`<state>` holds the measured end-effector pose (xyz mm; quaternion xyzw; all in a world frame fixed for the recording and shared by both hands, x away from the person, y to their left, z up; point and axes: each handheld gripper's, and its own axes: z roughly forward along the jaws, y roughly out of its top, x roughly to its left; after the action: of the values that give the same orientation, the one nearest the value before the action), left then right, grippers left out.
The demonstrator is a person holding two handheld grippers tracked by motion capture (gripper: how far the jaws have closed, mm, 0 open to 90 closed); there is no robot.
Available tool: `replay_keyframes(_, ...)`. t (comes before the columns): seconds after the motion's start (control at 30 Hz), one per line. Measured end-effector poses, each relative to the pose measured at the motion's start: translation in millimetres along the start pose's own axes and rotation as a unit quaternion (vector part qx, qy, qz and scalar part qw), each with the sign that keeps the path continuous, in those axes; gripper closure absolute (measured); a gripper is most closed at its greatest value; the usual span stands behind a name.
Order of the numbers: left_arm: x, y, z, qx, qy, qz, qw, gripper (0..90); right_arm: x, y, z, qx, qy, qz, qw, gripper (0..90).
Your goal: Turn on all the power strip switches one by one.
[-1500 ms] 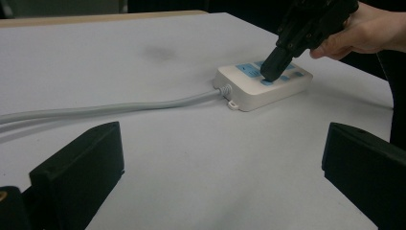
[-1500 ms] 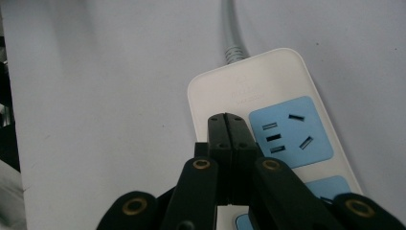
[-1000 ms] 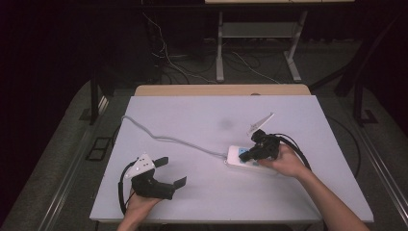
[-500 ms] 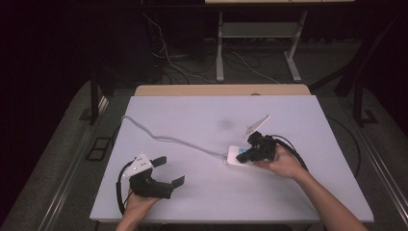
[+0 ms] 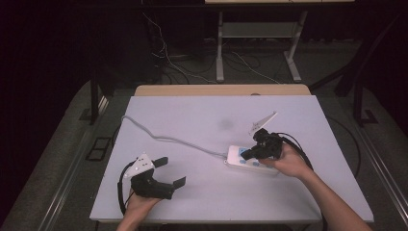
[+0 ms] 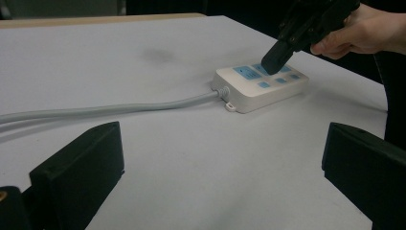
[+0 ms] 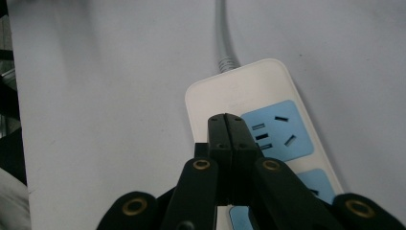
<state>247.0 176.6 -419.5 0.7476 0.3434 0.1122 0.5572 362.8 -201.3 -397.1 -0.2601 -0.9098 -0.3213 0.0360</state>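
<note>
A white power strip (image 5: 235, 158) with blue sockets lies right of the table's middle, also seen in the left gripper view (image 6: 258, 88) and the right gripper view (image 7: 239, 91). Its grey cable (image 5: 163, 138) runs off to the far left. My right gripper (image 5: 246, 155) is shut with nothing between its jaws. Its tips (image 7: 226, 122) hover at the strip's cable end, beside the first blue socket; I cannot tell if they touch. My left gripper (image 5: 172, 172) rests open near the front left, pointing toward the strip (image 6: 220, 167).
The white table (image 5: 298, 120) has a wooden strip along its far edge and a faint dark smudge (image 5: 224, 125) near the middle. Behind it stand a desk frame and loose floor cables (image 5: 168, 62). The right gripper's black cable loops beside the hand.
</note>
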Motion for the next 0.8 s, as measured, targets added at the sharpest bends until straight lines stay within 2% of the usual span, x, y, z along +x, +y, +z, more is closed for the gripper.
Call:
replay_keyframes(0.27, -0.2, -0.1, 0.5, -0.001, -0.001, 0.000, 1.0000, 0.0, -2.5, -2.7, -17.1, -0.035, -0.014, 0.014, 0.9992, 89.8)
replay_keyframes(0.4, -0.3, -0.2, 0.8, -0.001, -0.001, -0.002, 1.0000, 0.0, -4.6, -5.7, -26.2, -0.048, -0.021, 0.027, 0.9982, 83.4)
replay_keyframes(0.53, -0.4, -0.2, 0.8, -0.002, -0.001, -0.002, 1.0000, 0.0, -4.9, -9.2, -35.8, -0.065, -0.036, 0.039, 0.9964, 68.6)
replay_keyframes(0.7, -1.3, -0.1, 0.9, -0.003, -0.003, -0.003, 1.0000, 0.0, -3.6, -14.0, -49.1, -0.097, -0.060, 0.052, 0.9922, 44.1)
replay_keyframes(0.8, -1.7, 0.0, 1.0, -0.004, -0.003, -0.005, 1.0000, 0.0, -2.0, -18.0, -56.9, -0.110, -0.078, 0.066, 0.9888, 24.8)
